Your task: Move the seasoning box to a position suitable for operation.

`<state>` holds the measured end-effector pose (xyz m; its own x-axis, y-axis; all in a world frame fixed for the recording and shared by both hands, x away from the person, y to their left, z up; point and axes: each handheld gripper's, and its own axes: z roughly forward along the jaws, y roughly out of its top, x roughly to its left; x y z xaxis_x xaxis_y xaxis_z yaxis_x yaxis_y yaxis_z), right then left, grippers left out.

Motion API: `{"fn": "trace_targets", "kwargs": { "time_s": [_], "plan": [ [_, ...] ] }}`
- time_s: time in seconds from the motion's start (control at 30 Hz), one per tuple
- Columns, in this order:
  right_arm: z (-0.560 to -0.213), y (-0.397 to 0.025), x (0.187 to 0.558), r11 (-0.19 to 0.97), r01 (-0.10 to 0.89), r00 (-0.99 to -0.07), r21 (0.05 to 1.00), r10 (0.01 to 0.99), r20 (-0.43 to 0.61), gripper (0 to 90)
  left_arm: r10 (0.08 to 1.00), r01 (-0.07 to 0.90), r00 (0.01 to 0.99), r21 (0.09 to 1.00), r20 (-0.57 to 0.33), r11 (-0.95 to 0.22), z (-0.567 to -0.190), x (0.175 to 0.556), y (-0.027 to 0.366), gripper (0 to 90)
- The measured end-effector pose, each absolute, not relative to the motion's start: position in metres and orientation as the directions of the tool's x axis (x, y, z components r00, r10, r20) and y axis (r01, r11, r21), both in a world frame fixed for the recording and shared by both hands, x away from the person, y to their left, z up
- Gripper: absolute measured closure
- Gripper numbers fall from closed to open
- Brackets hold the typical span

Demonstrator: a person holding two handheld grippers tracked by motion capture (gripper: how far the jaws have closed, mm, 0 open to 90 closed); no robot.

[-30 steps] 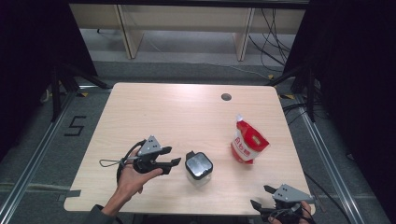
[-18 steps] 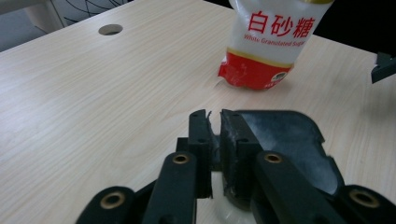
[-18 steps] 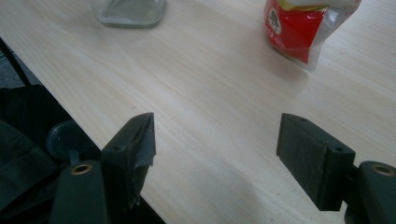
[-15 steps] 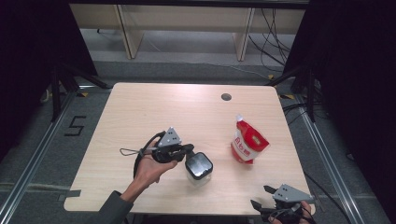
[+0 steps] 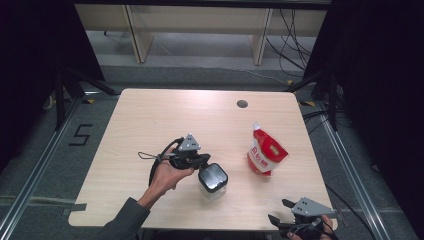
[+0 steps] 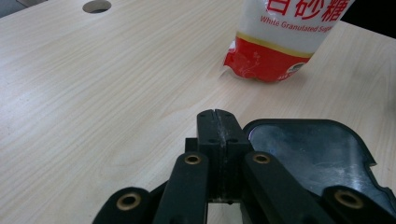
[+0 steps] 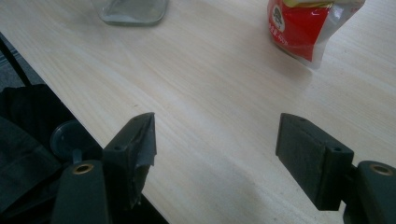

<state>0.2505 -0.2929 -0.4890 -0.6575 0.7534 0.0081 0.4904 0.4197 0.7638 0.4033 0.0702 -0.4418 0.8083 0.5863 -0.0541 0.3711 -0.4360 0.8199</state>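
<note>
Riding close, the left gripper view reveals the left hand-held gripper (image 6: 218, 122) closed beside the jar lid (image 6: 322, 161).

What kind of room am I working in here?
Probably a lab or recording bay, not a kitchen: a bare wooden table with a cable hole, dark curtains on both sides, loose cables and a taped floor number.

Readable print and marks
The sugar pouch (image 6: 280, 42) reads "White Granulated Su…", cut off; the floor mark (image 5: 80, 135) looks like "5".
</note>
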Motion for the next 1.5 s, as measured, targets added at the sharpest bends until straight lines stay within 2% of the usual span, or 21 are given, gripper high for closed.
{"fn": "trace_targets", "kwargs": {
  "time_s": [0.27, 0.6, 0.77, 0.8, 0.83, 0.93, 1.03, 1.17, 1.23, 1.37, 1.5],
  "plan": [
    [-0.489, -0.293, 0.251, 0.418, 0.49, -0.657, 0.765, 0.754, 0.009, 29.7, 0.591, 0.389, 0.806, 0.791, -0.045, -0.472, -0.437, 0.403, 0.075, 88.8],
    [-0.489, -0.293, 0.251, 0.425, 0.485, -0.665, 0.765, 0.746, 0.007, 29.6, 0.585, 0.43, 0.804, 0.784, -0.107, -0.448, -0.436, 0.388, 0.097, 88.1],
    [-0.489, -0.293, 0.251, 0.415, 0.488, -0.658, 0.768, 0.753, 0.011, 29.4, 0.58, 0.426, 0.806, 0.798, -0.12, -0.427, -0.434, 0.377, 0.104, 80.8],
    [-0.489, -0.293, 0.251, 0.415, 0.488, -0.658, 0.768, 0.753, 0.011, 29.4, 0.584, 0.428, 0.801, 0.809, -0.133, -0.403, -0.433, 0.376, 0.107, 80.8],
    [-0.489, -0.294, 0.251, 0.419, 0.483, -0.66, 0.769, 0.751, 0.006, 29.4, 0.595, 0.418, 0.792, 0.832, -0.138, -0.364, -0.429, 0.376, 0.115, 77.2],
    [-0.488, -0.293, 0.25, 0.407, 0.492, -0.654, 0.77, 0.756, 0.019, 29.4, 0.608, 0.404, 0.783, 0.851, -0.132, -0.335, -0.429, 0.375, 0.125, 73.4],
    [-0.488, -0.293, 0.25, 0.409, 0.492, -0.657, 0.768, 0.753, 0.02, 29.4, 0.603, 0.406, 0.785, 0.853, -0.143, -0.326, -0.437, 0.37, 0.134, 66.5],
    [-0.488, -0.294, 0.251, 0.422, 0.472, -0.669, 0.774, 0.743, 0.003, 29.4, 0.574, 0.406, 0.805, 0.842, -0.147, -0.354, -0.458, 0.364, 0.142, 65.1],
    [-0.488, -0.293, 0.251, 0.419, 0.484, -0.663, 0.768, 0.748, 0.01, 29.4, 0.572, 0.392, 0.812, 0.834, -0.116, -0.389, -0.471, 0.365, 0.145, 63.8],
    [-0.488, -0.292, 0.25, 0.4, 0.5, -0.652, 0.768, 0.758, 0.03, 29.4, 0.56, 0.374, 0.823, 0.829, -0.092, -0.415, -0.48, 0.367, 0.144, 63.2],
    [-0.489, -0.293, 0.252, 0.426, 0.478, -0.669, 0.769, 0.744, 0.004, 29.4, 0.54, 0.351, 0.838, 0.833, -0.076, -0.428, -0.487, 0.369, 0.141, 63.1]
  ]
}}
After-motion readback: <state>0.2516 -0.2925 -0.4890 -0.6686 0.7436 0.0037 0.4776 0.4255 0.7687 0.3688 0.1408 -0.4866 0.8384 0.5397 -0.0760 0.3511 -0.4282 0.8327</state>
